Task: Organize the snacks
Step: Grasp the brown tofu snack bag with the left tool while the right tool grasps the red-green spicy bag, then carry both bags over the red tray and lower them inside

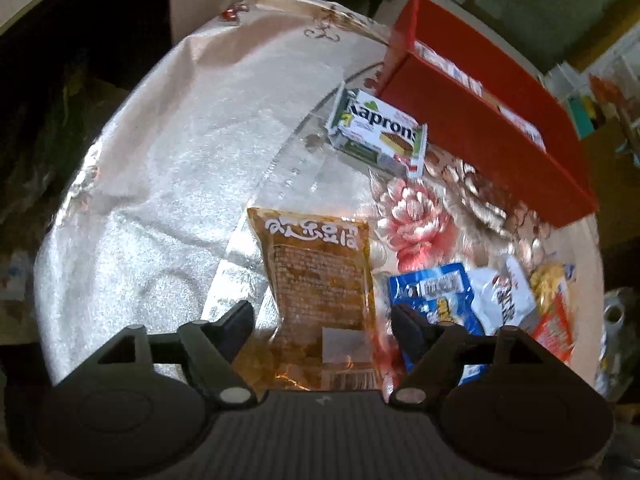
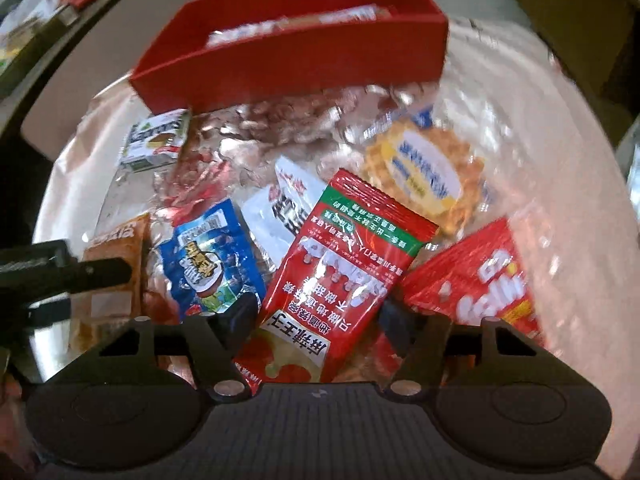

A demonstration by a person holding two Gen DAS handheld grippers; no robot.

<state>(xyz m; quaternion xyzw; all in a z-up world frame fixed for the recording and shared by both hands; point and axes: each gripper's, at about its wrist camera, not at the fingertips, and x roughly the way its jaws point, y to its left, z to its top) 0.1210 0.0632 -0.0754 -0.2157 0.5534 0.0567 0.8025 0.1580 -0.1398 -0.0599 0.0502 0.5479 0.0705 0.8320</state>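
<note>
The left gripper (image 1: 322, 320) is hanging over an orange-brown pouch (image 1: 320, 280) lying on the desk (image 1: 160, 200), low in the left wrist frame; its fingers (image 1: 236, 320) are standing released on either side of the pouch, apart from its edges, not pressing it. Right of the pouch, a blue packet (image 1: 436, 292), a white packet (image 1: 500, 300) and other wrappers are crowding the lower right. A white and green wafer box (image 1: 376, 132) is sitting above centre, just beside a red tray (image 1: 480, 132) in the upper right, which is holding some white and red packs. In the right wrist frame, the right gripper (image 2: 318, 314) is straddling the lower end of a red sachet (image 2: 348, 276) at centre; its fingers (image 2: 240, 316) are lying close against the sachet's edges, but whether they are clenching it I cannot tell. The blue packet (image 2: 208, 264) is lying left of the sachet, the white packet (image 2: 288, 204) behind it, a round waffle pack (image 2: 428, 172) to the upper right and a red bag (image 2: 480, 280) at the right. The tray (image 2: 300, 60) is stretching across the top, the wafer box (image 2: 156, 140) below its left end. The left gripper is poking in at the left edge over the pouch (image 2: 116, 264).
</note>
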